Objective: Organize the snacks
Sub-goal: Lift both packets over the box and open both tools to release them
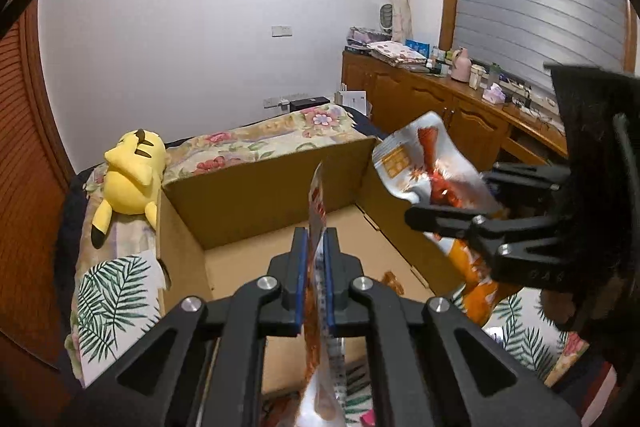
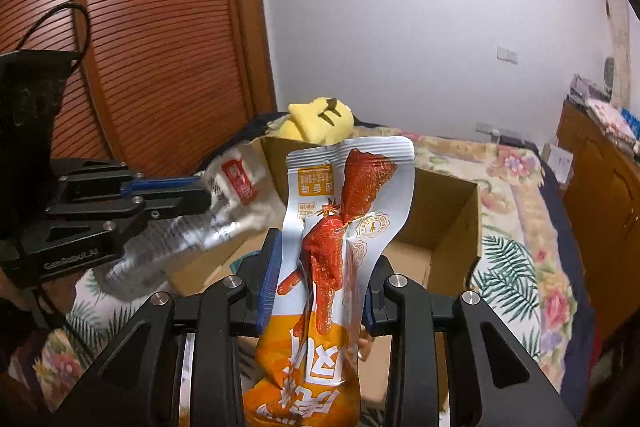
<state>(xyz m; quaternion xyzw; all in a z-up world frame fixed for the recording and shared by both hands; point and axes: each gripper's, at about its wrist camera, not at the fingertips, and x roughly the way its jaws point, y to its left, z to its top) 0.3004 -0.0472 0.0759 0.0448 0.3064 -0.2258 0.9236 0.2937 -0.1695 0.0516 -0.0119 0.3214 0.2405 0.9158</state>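
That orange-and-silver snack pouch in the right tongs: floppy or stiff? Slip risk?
Likely floppy: the snack pouch buckles and creases where the right tongs squeeze it, its top leaning. Probably light, since a mid-body pinch holds it aloft. The glossy foil may be slippery; its narrowed waist probably helps the grip.

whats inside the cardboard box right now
The cardboard box shows mostly bare floor, with one small orange-brown piece near its right wall. The near part is hidden behind the left gripper and its snack packet, so more could lie there.
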